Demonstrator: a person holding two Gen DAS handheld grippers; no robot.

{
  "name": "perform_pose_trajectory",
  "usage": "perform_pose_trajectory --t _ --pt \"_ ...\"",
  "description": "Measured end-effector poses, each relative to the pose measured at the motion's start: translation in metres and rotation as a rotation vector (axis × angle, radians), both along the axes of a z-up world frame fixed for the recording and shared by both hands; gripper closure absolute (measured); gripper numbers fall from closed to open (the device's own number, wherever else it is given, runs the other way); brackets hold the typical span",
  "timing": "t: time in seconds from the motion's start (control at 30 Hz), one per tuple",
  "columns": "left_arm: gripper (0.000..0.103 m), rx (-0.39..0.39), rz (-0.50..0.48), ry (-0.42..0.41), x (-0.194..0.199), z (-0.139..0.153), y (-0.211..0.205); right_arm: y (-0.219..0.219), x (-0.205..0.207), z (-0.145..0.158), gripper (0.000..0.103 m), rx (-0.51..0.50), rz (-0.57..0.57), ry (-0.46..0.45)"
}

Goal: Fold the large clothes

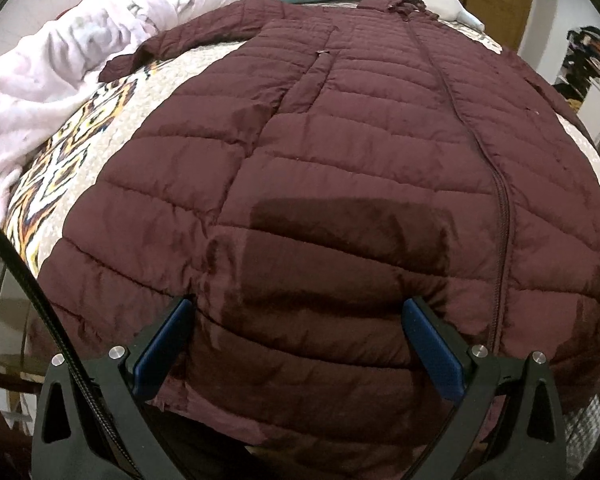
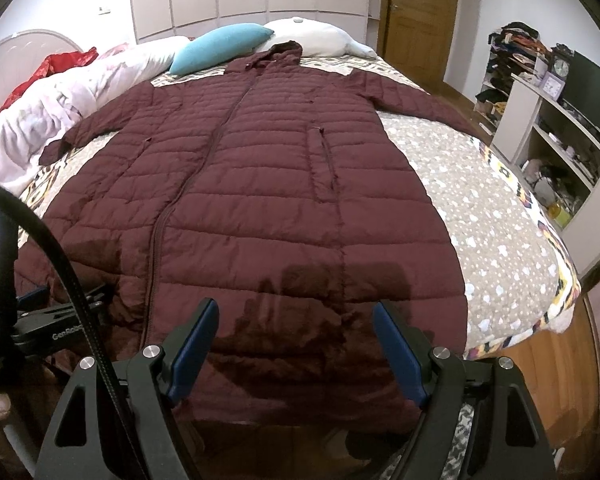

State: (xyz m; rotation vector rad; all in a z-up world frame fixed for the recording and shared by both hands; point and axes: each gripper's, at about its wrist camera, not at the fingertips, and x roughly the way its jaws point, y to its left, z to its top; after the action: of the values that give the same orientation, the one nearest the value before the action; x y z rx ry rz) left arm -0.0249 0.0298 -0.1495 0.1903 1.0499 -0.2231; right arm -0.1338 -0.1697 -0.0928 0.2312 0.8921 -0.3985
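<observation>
A long maroon quilted coat (image 1: 340,168) (image 2: 260,184) lies flat and zipped on the bed, hood toward the pillows, both sleeves spread outward. My left gripper (image 1: 298,304) hovers open just above the coat's hem, left of the zipper, with nothing between its blue pads. In the right wrist view my right gripper (image 2: 294,308) stands open over the hem on the right side of the zipper, casting a shadow on the fabric. The left gripper's black body (image 2: 52,320) shows at that view's left edge.
The bedspread (image 2: 480,208) is beige with white spots and a patterned border. A pale pink blanket (image 1: 40,80) is bunched along the left. A teal pillow (image 2: 220,46) and a white pillow (image 2: 312,36) lie at the head. White shelves (image 2: 552,140) stand right of the bed.
</observation>
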Motion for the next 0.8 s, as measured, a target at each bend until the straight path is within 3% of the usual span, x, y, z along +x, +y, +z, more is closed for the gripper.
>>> perform_pose_trajectory --t 0.27,0.37,0.47,0.8 --pt "0.001 -0.007 -0.019 0.004 -0.001 0.009 0.003 -0.021 0.007 -0.003 0.020 0.001 -0.015 -0.007" --pt "0.013 -0.022 -0.021 -0.010 -0.004 0.022 0.003 -0.034 0.008 -0.001 0.020 0.008 -0.033 -0.008" --pt "0.013 -0.031 -0.041 -0.051 -0.008 0.040 0.000 -0.051 0.010 0.008 0.020 0.000 -0.059 -0.028" --pt "0.013 -0.050 -0.083 -0.144 -0.006 0.091 -0.016 -0.157 0.023 0.037 0.020 0.098 -0.180 -0.102"
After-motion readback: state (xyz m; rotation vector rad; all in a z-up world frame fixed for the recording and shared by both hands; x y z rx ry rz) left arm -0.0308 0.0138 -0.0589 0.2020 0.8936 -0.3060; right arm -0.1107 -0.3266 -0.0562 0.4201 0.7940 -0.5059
